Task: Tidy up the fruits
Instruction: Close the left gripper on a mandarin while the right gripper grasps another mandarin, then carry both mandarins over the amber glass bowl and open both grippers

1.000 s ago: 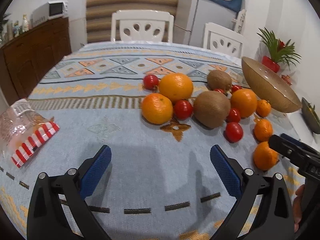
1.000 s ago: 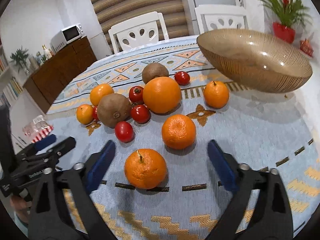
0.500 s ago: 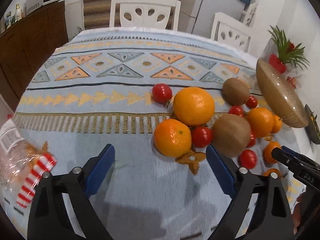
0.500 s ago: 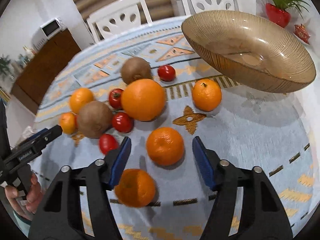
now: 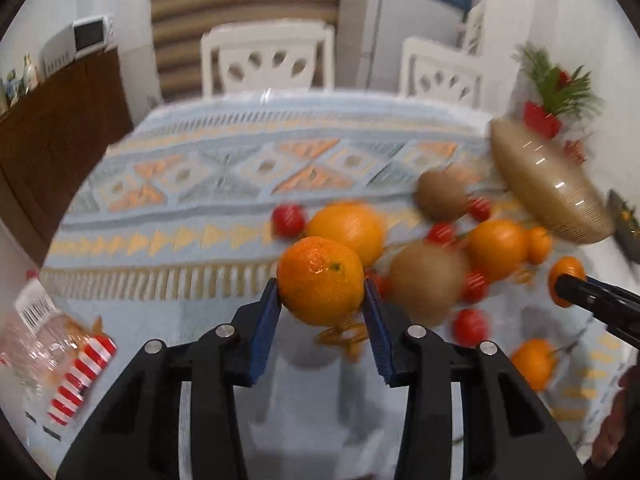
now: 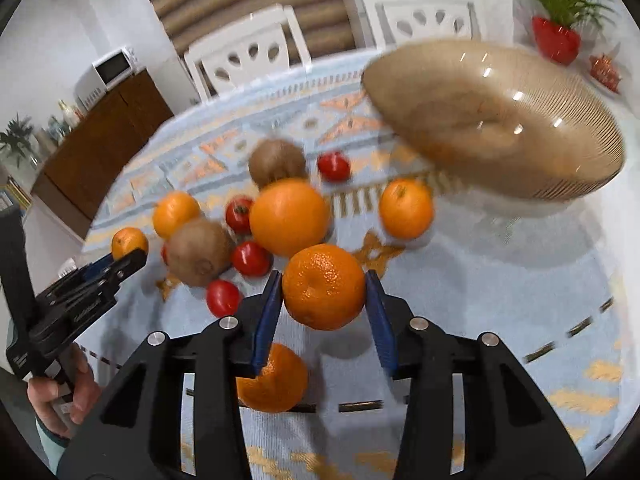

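Between your left fingers: a mandarin, clamped by the blue pads on both sides and lifted clear of the patterned tablecloth, its shadow below.
Left gripper: your jaws have just been closing, and they now grasp that mandarin.
Beyond your left fingertips: a large orange just behind the held fruit, a tomato to its left, a kiwi and more oranges and tomatoes to the right.
Far right of your left fingers: the amber glass bowl, blurred.
Between your right fingers: a second mandarin, pinched at its sides and off the cloth.
Right gripper: your jaws have just been closing, and they now grip this mandarin.
Under your right fingers: another mandarin on the cloth, partly hidden by the left pad.
Ahead of your right fingertips: the big orange, two kiwis, tomatoes; the bowl up and to the right.
Left of your right fingers: your other hand on its gripper handle.
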Tool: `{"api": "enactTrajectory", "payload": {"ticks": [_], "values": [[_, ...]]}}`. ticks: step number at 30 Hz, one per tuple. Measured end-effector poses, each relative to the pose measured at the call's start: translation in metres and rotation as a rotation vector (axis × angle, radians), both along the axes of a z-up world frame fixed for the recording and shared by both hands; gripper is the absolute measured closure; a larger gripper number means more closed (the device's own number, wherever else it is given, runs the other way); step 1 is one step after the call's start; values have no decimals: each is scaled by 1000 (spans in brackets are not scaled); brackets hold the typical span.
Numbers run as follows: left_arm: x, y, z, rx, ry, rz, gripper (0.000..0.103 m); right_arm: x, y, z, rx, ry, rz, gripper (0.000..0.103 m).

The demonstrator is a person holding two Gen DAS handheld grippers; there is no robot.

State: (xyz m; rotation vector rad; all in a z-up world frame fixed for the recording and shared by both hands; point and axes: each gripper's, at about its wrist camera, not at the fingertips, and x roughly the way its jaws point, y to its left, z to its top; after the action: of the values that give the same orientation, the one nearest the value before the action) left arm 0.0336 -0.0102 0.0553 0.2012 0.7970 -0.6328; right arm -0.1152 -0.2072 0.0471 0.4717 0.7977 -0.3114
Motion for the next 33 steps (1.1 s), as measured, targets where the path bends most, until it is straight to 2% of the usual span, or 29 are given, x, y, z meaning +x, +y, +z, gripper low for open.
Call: {"api": "enactTrajectory", "payload": {"ticks": [3, 7, 10, 13, 21, 24, 30, 33], "values": [[-22, -28, 40, -44, -76, -95, 63, -14, -19, 26, -23, -66, -43, 60], [-41, -90, 72, -85, -93, -255, 63, -30, -59, 50, -76, -103, -152, 60], [-47, -137, 73, -91, -61, -343, 63, -37, -95, 49, -73, -84, -229, 60], [-42, -189, 56, -77, 27, -415, 63, -34, -124, 38, -44, -48, -272, 60], [-31, -249, 16, -49, 170, -444, 59, -27, -149, 19, -4, 5, -286, 60], [-31, -255, 14, -46, 169, -428, 46, -28, -155, 16, 4, 16, -289, 59], [-33, -250, 16, -44, 178, -433, 47, -35, -159, 21, 0, -2, -297, 58], [-37, -241, 21, -56, 163, -429, 47, -43, -158, 21, 39, -20, -287, 58]]}}
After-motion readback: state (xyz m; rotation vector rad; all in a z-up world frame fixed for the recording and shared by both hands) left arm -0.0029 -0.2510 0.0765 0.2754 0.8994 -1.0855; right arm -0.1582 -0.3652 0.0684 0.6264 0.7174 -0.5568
